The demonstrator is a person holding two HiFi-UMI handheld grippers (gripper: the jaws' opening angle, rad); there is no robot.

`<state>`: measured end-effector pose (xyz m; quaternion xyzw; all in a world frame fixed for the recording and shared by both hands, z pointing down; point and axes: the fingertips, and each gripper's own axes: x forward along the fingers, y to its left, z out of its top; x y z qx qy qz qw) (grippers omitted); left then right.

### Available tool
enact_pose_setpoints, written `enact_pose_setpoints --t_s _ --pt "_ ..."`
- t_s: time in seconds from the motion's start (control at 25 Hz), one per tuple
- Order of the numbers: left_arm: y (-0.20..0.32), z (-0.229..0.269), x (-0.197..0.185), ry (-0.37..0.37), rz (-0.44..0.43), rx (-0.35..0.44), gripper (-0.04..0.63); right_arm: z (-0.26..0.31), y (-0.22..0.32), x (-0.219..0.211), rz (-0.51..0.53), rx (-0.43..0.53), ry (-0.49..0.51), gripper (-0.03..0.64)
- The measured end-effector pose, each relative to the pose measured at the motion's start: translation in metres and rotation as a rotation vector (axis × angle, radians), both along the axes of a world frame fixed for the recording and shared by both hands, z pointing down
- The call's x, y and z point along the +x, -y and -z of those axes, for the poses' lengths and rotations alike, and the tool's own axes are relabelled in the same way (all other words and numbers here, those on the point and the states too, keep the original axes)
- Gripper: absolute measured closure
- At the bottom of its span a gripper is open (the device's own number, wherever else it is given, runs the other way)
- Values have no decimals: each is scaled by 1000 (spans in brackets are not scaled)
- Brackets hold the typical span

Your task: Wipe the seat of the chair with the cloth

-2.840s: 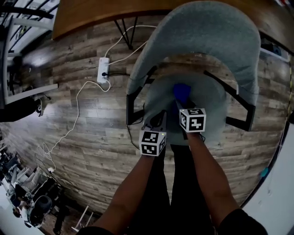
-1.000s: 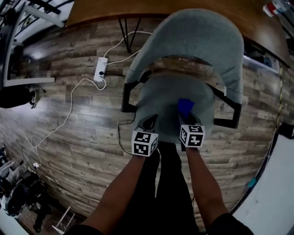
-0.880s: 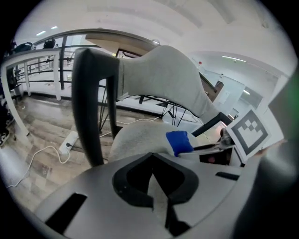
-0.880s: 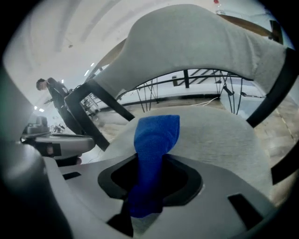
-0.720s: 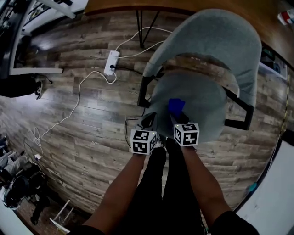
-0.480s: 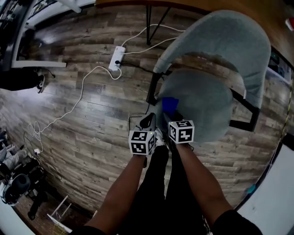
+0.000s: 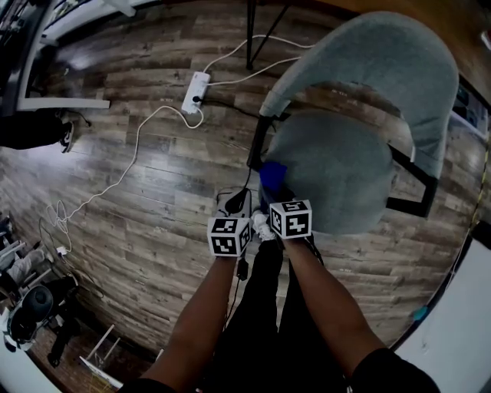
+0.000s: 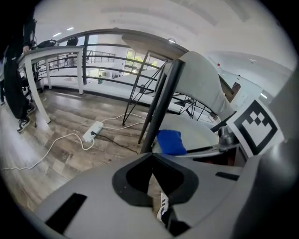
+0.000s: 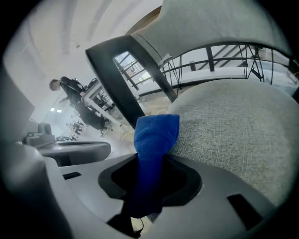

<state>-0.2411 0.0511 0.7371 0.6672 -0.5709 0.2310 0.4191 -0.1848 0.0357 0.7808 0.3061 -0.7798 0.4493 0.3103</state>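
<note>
A grey upholstered chair with a round seat and a curved backrest stands on the wooden floor. My right gripper is shut on a blue cloth, which rests at the seat's front left edge. In the right gripper view the blue cloth sticks out of the jaws onto the grey seat. My left gripper hangs just left of the chair over the floor, shut with nothing in it. From the left gripper view the blue cloth shows beside the chair's black leg.
A white power strip with white cables lies on the floor to the left of the chair. Black chair frame bars jut out at the seat's sides. A wooden table edge runs along the top. The person's legs stand below the grippers.
The right gripper has dragged the blue cloth from the seat's middle to its front left edge. The left gripper has moved off the seat, over the floor.
</note>
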Motion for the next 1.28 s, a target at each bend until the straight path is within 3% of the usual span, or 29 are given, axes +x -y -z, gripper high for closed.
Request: enact_pose_setpoints --t_s 0.6,1.28 --pt "8 -5 61 -6 -130 -26 597 0 3 49 -94 13 -21 485" --pt "-2 0 153 -56 -275 -64 597 1 -7 169 -167 31 -115 485"
